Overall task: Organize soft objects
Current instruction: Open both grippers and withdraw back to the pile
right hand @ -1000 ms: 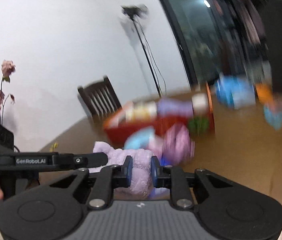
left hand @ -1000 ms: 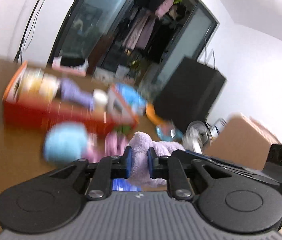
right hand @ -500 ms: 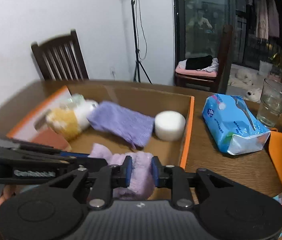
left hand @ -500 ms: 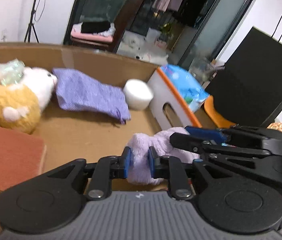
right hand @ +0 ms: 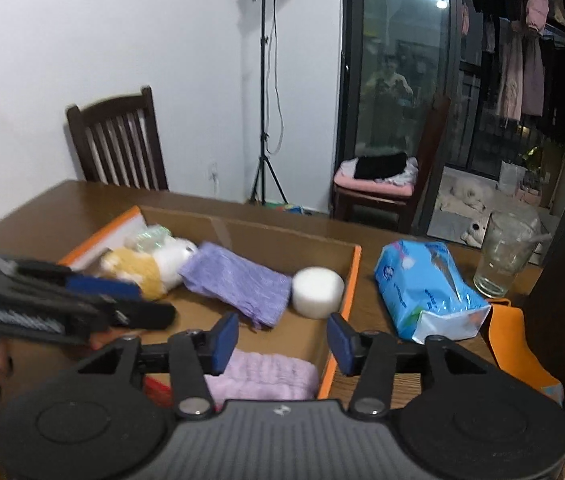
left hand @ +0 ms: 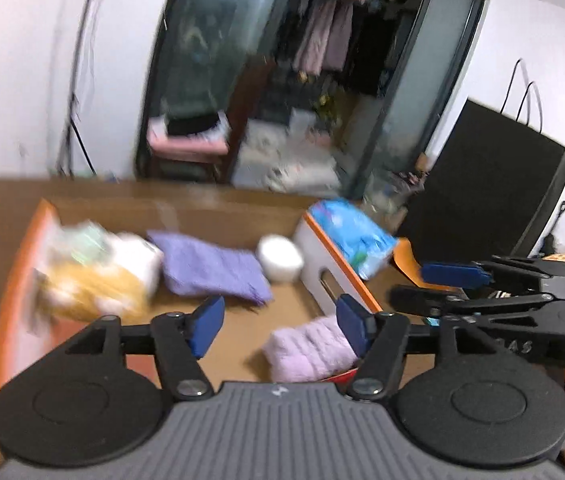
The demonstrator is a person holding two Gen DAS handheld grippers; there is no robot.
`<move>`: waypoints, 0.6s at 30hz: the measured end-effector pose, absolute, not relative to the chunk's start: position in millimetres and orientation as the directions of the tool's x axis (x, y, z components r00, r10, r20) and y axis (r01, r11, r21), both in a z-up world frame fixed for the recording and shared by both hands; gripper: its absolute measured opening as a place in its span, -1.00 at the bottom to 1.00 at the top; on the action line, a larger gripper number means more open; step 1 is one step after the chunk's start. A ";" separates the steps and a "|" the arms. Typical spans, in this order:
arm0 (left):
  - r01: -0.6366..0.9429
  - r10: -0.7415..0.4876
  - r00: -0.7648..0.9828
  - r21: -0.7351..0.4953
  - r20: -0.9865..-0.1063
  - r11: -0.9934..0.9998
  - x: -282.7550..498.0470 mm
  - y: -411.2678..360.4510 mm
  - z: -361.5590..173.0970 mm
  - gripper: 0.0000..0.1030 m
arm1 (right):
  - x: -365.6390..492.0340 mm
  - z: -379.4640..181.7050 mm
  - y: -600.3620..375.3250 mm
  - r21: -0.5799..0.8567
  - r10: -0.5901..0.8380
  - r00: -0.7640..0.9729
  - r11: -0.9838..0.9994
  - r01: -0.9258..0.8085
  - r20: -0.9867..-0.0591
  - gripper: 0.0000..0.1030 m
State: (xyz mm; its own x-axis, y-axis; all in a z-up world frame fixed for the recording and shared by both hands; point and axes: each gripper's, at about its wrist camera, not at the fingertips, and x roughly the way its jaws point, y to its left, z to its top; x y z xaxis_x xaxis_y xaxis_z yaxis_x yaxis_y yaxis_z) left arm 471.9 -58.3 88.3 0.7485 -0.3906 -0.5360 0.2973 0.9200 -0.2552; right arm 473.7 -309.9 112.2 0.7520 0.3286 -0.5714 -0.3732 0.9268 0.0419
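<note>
A light purple fluffy towel [left hand: 309,349] lies in the near right corner of the cardboard box [left hand: 242,204]; it also shows in the right wrist view [right hand: 260,374]. My left gripper [left hand: 278,325] is open above it, empty. My right gripper [right hand: 280,343] is open just above the towel, empty. In the box lie a yellow and white plush toy [right hand: 142,266], a folded purple cloth [right hand: 238,280] and a white round sponge [right hand: 316,292]. The box shows in the right wrist view too [right hand: 250,228].
A blue tissue pack [right hand: 426,292] and an empty glass [right hand: 506,254] stand on the wooden table [right hand: 42,216] right of the box. An orange flat item [right hand: 518,344] lies at the right. A dark chair [right hand: 118,140] stands behind the table.
Both grippers were shut on the light purple towel and carried it over the box. Now both have opened and the towel lies in the box's near right corner.
</note>
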 end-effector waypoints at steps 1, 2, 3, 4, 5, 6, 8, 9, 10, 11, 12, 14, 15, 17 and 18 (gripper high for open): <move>0.283 -0.355 0.776 -0.216 -0.521 0.934 458.5 -53.0 97.7 0.37 | 466.1 116.7 -310.5 0.040 0.326 0.759 0.929 -0.369 -0.563 0.08; 0.263 -0.314 0.807 -0.173 -0.501 0.949 443.0 -48.5 104.2 0.43 | 456.9 120.7 -310.9 0.037 0.326 0.766 0.929 -0.368 -0.554 0.10; 0.249 -0.282 0.831 -0.132 -0.480 0.959 431.2 -45.4 109.5 0.53 | 445.7 124.8 -310.9 0.038 0.335 0.775 0.927 -0.374 -0.536 0.11; 0.234 -0.248 0.854 -0.089 -0.457 0.968 416.3 -43.1 112.5 0.61 | 434.5 127.6 -311.5 0.044 0.349 0.784 0.923 -0.382 -0.514 0.13; 0.211 -0.208 0.879 -0.041 -0.429 0.977 398.9 -41.0 114.1 0.64 | 422.0 129.5 -312.4 0.050 0.362 0.797 0.920 -0.388 -0.483 0.16; 0.184 -0.170 0.903 -0.001 -0.396 0.983 381.3 -39.2 114.2 0.67 | 411.0 130.7 -313.1 0.055 0.370 0.811 0.920 -0.389 -0.453 0.30; 0.145 -0.123 0.935 0.042 -0.332 0.989 349.4 -35.2 112.2 0.75 | 378.8 130.3 -316.2 0.062 0.365 0.856 0.927 -0.369 -0.367 0.63; 0.131 -0.111 0.946 0.044 -0.303 0.990 331.7 -32.9 110.2 0.81 | 363.7 128.2 -317.0 0.061 0.358 0.874 0.932 -0.359 -0.328 0.71; 0.120 -0.105 0.953 0.039 -0.285 0.992 316.6 -30.9 107.6 0.85 | 350.8 125.7 -317.1 0.057 0.355 0.884 0.933 -0.356 -0.304 0.71; 0.115 -0.103 0.957 0.029 -0.271 0.993 302.3 -27.1 104.1 0.86 | 338.3 122.5 -317.2 0.054 0.359 0.888 0.932 -0.359 -0.288 0.71; 0.112 -0.103 0.960 0.022 -0.261 0.993 286.2 -25.3 100.9 0.86 | 326.2 118.4 -317.2 0.056 0.364 0.890 0.930 -0.363 -0.276 0.71; 0.104 -0.098 0.964 0.010 -0.247 0.995 259.4 -22.6 94.8 0.90 | 302.5 109.7 -317.5 0.072 0.367 0.892 0.930 -0.361 -0.264 0.71; 0.101 -0.098 0.964 0.003 -0.246 0.995 246.1 -21.8 91.3 0.91 | 290.6 104.5 -317.5 0.083 0.374 0.889 0.927 -0.365 -0.263 0.71; 0.098 -0.096 0.964 -0.007 -0.249 0.995 223.8 -19.4 83.1 0.92 | 267.4 94.5 -316.8 0.108 0.383 0.885 0.924 -0.367 -0.264 0.71; 0.093 -0.093 0.963 -0.014 -0.253 0.996 211.8 -19.6 77.6 0.92 | 255.6 88.1 -316.6 0.112 0.383 0.882 0.924 -0.366 -0.273 0.71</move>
State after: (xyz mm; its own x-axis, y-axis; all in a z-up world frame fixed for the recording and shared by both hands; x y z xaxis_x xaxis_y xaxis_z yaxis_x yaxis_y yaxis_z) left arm 211.8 -19.6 77.6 0.9629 -0.0935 -0.2533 0.0930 0.9956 -0.0137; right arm 255.6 -316.6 88.1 0.8824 0.3833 -0.2729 -0.3664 0.9236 0.1124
